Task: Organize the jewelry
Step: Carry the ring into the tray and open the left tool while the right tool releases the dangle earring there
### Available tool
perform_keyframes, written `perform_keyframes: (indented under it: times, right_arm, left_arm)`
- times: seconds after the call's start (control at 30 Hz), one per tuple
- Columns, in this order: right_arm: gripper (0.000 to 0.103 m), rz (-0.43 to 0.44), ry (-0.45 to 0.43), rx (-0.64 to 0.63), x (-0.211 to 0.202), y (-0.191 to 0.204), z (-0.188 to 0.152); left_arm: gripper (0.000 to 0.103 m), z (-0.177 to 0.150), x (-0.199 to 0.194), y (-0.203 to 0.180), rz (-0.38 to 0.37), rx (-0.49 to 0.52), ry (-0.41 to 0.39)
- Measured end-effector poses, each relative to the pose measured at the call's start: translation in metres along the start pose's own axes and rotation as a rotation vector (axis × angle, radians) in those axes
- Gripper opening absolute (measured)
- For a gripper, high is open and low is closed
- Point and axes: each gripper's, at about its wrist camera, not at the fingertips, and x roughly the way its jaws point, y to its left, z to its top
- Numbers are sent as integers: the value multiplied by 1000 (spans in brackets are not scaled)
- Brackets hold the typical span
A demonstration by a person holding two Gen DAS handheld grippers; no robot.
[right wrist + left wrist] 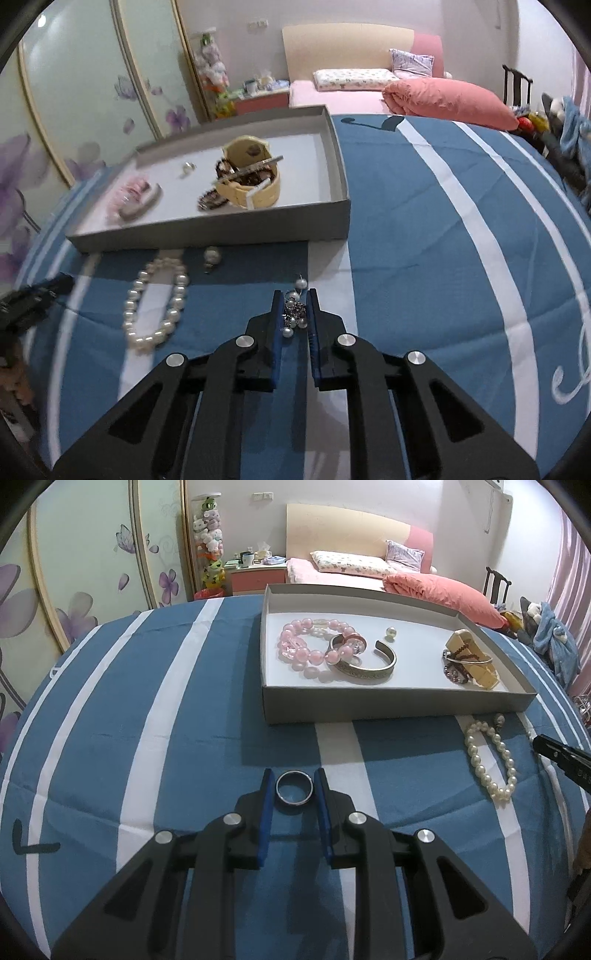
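Note:
In the left wrist view my left gripper (294,781) is closed on a dark metal ring (294,787), its blue pads touching both sides, just above the striped blue cloth. In the right wrist view my right gripper (294,301) is shut on a small pearl-and-crystal cluster piece (294,313). A grey tray (399,704) holds a pink bead bracelet (306,642), a metal cuff (365,664), a loose pearl (390,632) and a yellow watch (471,659). The tray (207,230) lies ahead to the left in the right wrist view.
A white pearl bracelet (489,760) lies on the cloth in front of the tray; it also shows in the right wrist view (157,299), beside a pearl earring (211,256). A bed with pink bedding (436,587) stands beyond the table.

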Motion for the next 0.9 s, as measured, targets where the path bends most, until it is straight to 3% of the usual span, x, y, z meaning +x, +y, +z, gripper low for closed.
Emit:
perform_keyframes:
  times: [0.2, 0.43, 0.73, 0.9]
  right_arm:
    - [13, 83, -202, 7, -53, 3, 4]
    - [13, 126, -386, -39, -98, 25, 12]
    - [13, 122, -552, -95, -124, 43, 9]
    - [13, 111, -581, -133, -124, 53, 8]
  left_arm:
    - [22, -7, -18, 2, -16, -23, -56]
    - [22, -5, -64, -6, -10, -26, -227]
    - [22, -3, -115, -21, 56, 1, -447]
    - [22, -4, -125, -31, 69, 25, -493]
